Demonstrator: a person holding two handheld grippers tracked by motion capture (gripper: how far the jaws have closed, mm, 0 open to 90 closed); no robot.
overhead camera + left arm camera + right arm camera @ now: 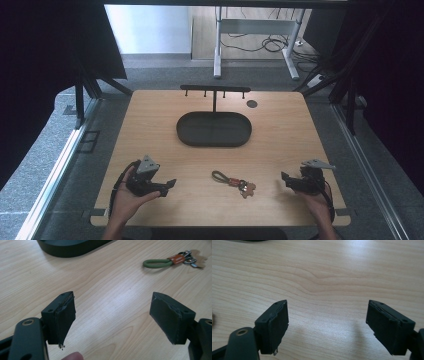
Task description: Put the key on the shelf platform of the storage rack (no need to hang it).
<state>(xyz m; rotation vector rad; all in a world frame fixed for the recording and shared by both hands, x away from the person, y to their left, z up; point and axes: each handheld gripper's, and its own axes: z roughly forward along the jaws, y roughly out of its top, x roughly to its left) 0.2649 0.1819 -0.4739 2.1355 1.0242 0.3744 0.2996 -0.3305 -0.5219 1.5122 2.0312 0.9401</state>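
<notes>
left hand-held gripper [171,184] sits low at the near-left of the bench [150,115], jaws spread wide, nothing between them; in the left gripper view there's bare wood between the pads and it's angled toward the middle of the bench

keyring [234,181] lies flat on the bench between the two tools, nearer the front edge, untouched: green loop [157,263] pointing left, orange tag, keys bunched at the right end. behind it, mid-bench, black oval tray [214,129] with a hook rack [215,90] standing at its far rim, hooks empty as far as i can tell

right hand-held gripper [284,178] at near-right, jaws also spread, nothing between them, pads over bare wood in the right gripper view

read: start of the job, pre-grasp, nothing picked yet. likely goal is keyring onto a hook or into the tray. next move: one tool closes in on the green loop, comes down low and pinches it without skidding it across the wood; loop lies flat, so the lower jaw has to get under its edge
</notes>
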